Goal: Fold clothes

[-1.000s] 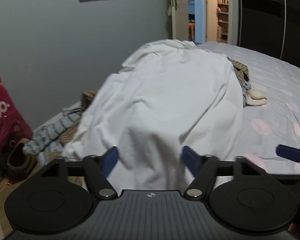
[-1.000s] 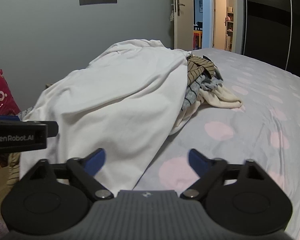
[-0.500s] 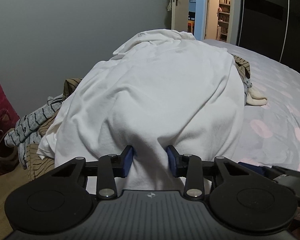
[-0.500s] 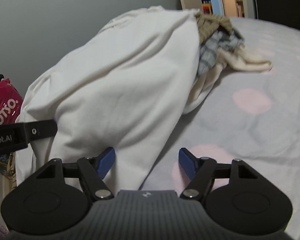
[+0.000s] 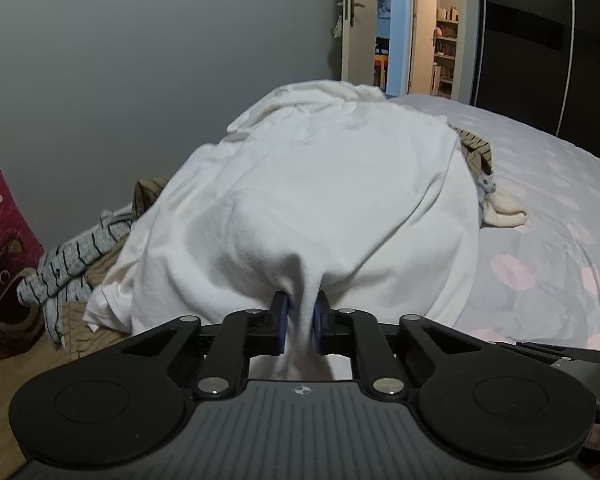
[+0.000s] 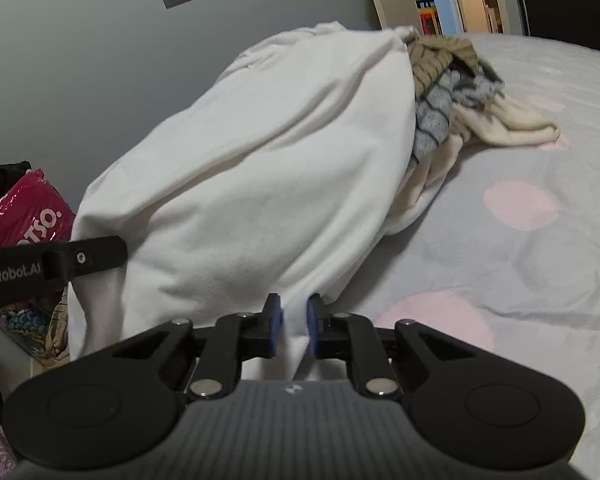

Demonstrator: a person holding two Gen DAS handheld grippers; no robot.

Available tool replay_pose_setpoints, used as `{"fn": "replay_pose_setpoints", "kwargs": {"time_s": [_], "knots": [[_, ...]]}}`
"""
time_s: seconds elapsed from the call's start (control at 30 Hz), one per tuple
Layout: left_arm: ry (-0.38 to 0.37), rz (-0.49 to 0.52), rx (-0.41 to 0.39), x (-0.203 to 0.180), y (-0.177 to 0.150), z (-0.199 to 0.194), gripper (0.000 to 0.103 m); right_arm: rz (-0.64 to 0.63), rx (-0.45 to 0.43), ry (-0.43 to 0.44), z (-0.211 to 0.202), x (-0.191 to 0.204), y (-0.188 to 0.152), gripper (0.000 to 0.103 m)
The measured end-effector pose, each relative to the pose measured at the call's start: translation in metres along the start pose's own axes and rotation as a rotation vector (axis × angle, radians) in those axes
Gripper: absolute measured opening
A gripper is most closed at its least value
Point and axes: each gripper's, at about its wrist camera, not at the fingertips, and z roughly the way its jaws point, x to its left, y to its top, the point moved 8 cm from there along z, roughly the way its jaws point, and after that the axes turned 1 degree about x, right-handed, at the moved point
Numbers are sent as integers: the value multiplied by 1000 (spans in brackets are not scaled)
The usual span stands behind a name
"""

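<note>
A large white garment (image 5: 324, 200) lies draped over a heap of clothes on the bed; it also shows in the right wrist view (image 6: 268, 176). My left gripper (image 5: 300, 312) is shut on a pinch of its near hem. My right gripper (image 6: 291, 318) is shut on the hem further right, at the garment's near corner. The left gripper's body (image 6: 40, 268) shows at the left edge of the right wrist view. The heap under the garment is mostly hidden.
Brown striped, grey checked and cream clothes (image 6: 452, 92) stick out at the heap's right. Striped grey clothes (image 5: 76, 264) hang off the bed's left edge. A red bag (image 5: 0, 256) stands by the grey wall. The dotted bedsheet (image 6: 520, 248) stretches right. A doorway (image 5: 396, 56) is behind.
Both grippers moved in onto the white garment's near hem and closed on it. They were open a second ago.
</note>
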Motion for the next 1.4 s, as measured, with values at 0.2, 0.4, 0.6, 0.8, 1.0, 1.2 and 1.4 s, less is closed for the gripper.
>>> {"fn": "replay_pose_setpoints", "kwargs": {"time_s": [0.2, 0.4, 0.6, 0.8, 1.0, 1.2, 1.4], "knots": [[-28, 29, -70, -8, 22, -34, 6, -79, -97, -37, -48, 18, 21, 4], [-112, 71, -119, -30, 49, -74, 3, -146, -217, -134, -111, 23, 61, 4], [-241, 142, -168, -68, 56, -125, 2, -199, -327, -220, -188, 24, 85, 3], [-423, 189, -135, -87, 45, -183, 2, -255, -379, -246, -274, 39, 70, 3], [-592, 294, 12, -95, 12, -208, 2, -233, -311, -247, -341, 46, 25, 3], [-734, 424, 139, -119, -28, -226, 2, -163, -192, -328, -368, 44, -22, 3], [-747, 484, 227, -138, -56, -200, 7, -59, -62, -398, -353, 24, -46, 4]]}}
